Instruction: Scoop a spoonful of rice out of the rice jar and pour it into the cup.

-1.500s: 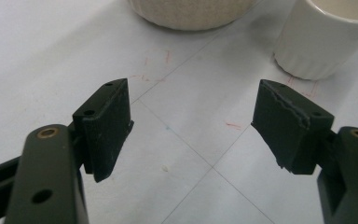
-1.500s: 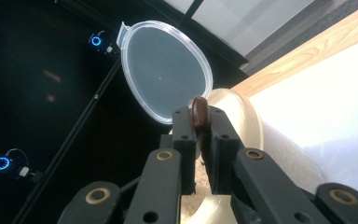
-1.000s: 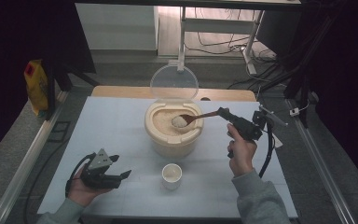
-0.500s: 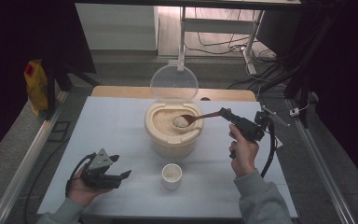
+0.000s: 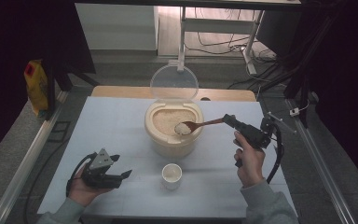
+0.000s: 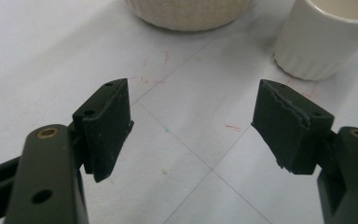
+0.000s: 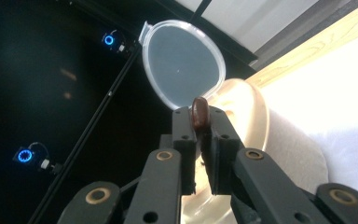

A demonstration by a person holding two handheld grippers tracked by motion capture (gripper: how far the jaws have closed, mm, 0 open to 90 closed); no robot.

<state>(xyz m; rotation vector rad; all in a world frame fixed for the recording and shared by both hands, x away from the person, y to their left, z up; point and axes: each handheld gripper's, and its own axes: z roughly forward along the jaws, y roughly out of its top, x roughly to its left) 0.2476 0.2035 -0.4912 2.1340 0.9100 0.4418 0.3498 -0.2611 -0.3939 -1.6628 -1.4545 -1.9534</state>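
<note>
On the pale blue surface (image 5: 98, 126), the round cream container of rice (image 5: 173, 130) is open. The right gripper (image 5: 230, 121) is clamped on the brown wooden spoon (image 5: 200, 124), which is loaded with rice above it. The small white cup (image 5: 171, 175) looks not yet filled. The left gripper (image 5: 121, 176) rests with jaws apart, holding nothing.

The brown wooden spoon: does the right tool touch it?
Touching. The right gripper view shows the right tool with both jaws pressed on the brown wooden spoon handle.
</note>
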